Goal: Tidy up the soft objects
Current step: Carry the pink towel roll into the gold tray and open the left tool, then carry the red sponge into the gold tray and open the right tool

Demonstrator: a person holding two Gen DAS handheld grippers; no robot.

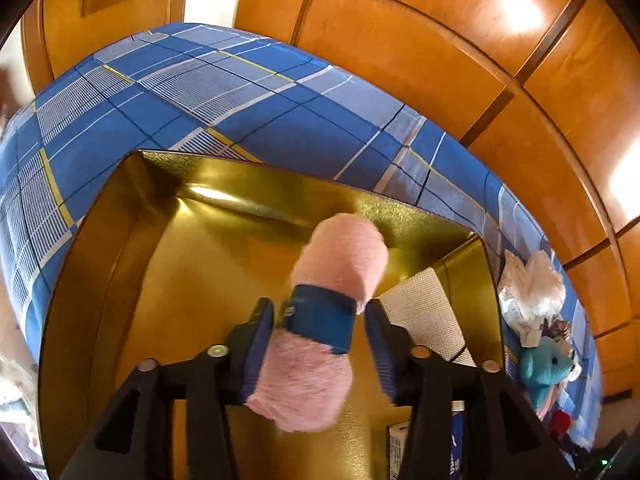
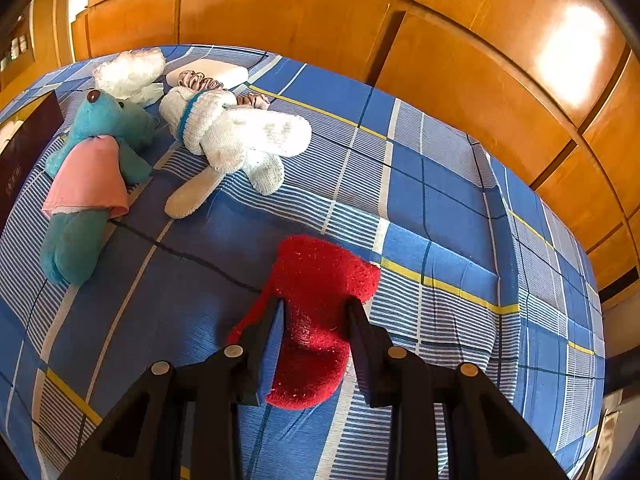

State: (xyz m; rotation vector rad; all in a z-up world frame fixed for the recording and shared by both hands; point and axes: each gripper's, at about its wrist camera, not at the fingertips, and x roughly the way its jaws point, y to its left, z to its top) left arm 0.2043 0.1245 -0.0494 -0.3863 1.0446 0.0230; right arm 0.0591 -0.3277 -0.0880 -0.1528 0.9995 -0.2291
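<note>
Two fisheye views looked along hand-held grippers over a bed covered in a blue plaid sheet (image 2: 440, 208), with orange wooden wardrobe panels (image 2: 280, 12) behind it.

In the left wrist view, the left gripper (image 1: 320, 340) was above a shiny gold cardboard box (image 1: 100, 264) that sat on the bed. Between its blue-padded jaws was a fluffy pink skein of yarn with a blue paper band (image 1: 320, 320). The left jaw touched the skein; a gap showed at the right jaw, so the jaws stood released, and the blurred skein hung over the box's interior. A white woven cloth (image 1: 424, 308) lay in the box's right corner. Past the box's right wall, a teal plush toy in a pink dress (image 1: 544, 368) and a crinkled white plastic bag (image 1: 528, 288) lay on the sheet.

In the right wrist view, the right gripper (image 2: 316, 340) had its jaws set on either side of a red felt heart-shaped cushion (image 2: 316, 312) lying on the sheet; whether they pressed it could not be told. Well beyond it lay the teal toy (image 2: 92, 176), with a white knitted plush rabbit (image 2: 236, 136) just beside it and a pink satin scrunchie (image 2: 200, 80) behind the rabbit.
</note>
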